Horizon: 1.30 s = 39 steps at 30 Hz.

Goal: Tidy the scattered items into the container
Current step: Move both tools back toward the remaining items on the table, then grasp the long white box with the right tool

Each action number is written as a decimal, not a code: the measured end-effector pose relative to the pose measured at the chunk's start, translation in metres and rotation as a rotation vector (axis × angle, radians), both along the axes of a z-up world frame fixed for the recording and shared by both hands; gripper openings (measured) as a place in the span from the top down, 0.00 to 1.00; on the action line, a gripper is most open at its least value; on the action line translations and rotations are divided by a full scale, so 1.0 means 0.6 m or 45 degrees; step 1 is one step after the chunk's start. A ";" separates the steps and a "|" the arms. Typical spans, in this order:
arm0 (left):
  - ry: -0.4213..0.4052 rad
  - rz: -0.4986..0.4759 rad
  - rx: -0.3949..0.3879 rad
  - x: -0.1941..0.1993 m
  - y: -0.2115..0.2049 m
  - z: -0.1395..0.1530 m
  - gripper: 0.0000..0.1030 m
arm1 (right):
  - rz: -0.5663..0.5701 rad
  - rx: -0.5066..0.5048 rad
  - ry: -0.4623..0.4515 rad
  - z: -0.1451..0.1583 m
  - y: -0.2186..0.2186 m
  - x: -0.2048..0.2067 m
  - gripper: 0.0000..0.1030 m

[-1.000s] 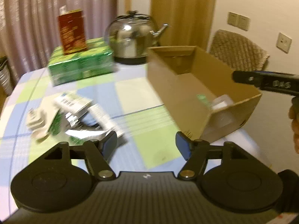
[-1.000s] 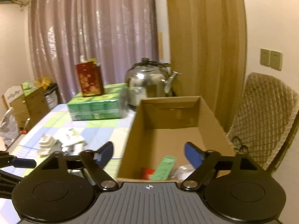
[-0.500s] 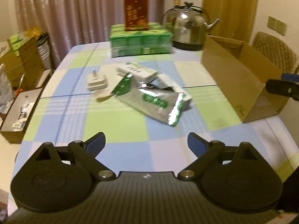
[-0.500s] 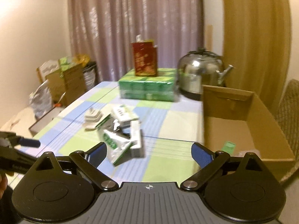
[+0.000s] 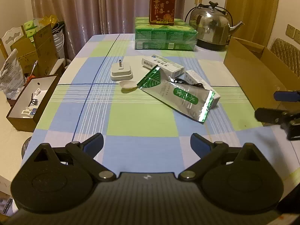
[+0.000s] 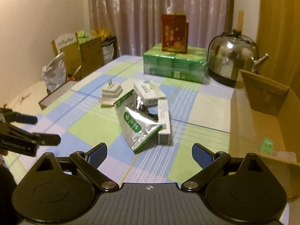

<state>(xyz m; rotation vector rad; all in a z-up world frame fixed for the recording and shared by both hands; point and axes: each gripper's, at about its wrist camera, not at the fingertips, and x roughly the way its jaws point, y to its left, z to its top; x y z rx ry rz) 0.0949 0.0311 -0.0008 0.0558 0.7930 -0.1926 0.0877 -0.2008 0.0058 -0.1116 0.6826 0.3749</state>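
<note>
A silver-green foil pouch (image 5: 180, 95) (image 6: 136, 123) lies mid-table over two white cartons (image 5: 163, 65) (image 5: 202, 84) and a black cable (image 5: 187, 82). Left of them are a white plug adapter (image 5: 121, 72) (image 6: 111, 92) and a small white spoon (image 5: 127, 84). The open cardboard box (image 5: 258, 71) (image 6: 262, 101) stands at the right with a green packet (image 6: 267, 145) inside. My left gripper (image 5: 147, 144) hovers short of the pile, its jaws opening with nothing between them. My right gripper (image 6: 150, 154) is open and empty, close to the pouch.
At the back stand a green shrink-wrapped pack (image 5: 165, 35) with a red carton (image 5: 162, 9) on top, and a steel kettle (image 5: 211, 28). A chair (image 5: 286, 54) is behind the box. Open boxes and bags (image 5: 31, 101) sit on the floor beyond the table's left edge.
Both views have swung left from the cardboard box to the scattered pile and dropped lower. Both pairs of jaws stand wider than before.
</note>
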 end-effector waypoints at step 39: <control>0.074 -0.065 0.013 0.153 -0.041 -0.085 0.05 | 0.295 -0.205 0.055 -0.158 0.030 0.197 0.76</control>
